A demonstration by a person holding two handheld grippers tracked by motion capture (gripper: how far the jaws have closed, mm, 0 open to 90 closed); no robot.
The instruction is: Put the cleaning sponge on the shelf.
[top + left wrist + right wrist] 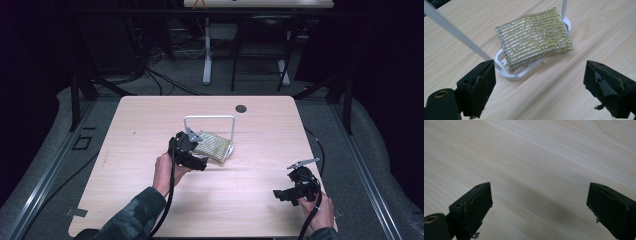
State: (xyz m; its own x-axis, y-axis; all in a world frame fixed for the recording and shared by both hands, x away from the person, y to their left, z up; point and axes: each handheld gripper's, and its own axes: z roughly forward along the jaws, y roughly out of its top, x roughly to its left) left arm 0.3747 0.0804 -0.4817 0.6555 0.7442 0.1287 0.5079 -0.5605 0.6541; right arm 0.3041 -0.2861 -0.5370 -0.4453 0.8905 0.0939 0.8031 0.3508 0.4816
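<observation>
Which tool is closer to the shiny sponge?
The left tool. It sits right beside the sponge, open and facing it. The right tool is far off, near the table's front right corner.

We see two black grippers, the left gripper (192, 161) and the right gripper (286, 195), with worn, frayed-looking pads (482, 91), brass-coloured rivets, black cables, grey plates, and a dark, possibly patterned sleeve (134, 215).
</observation>
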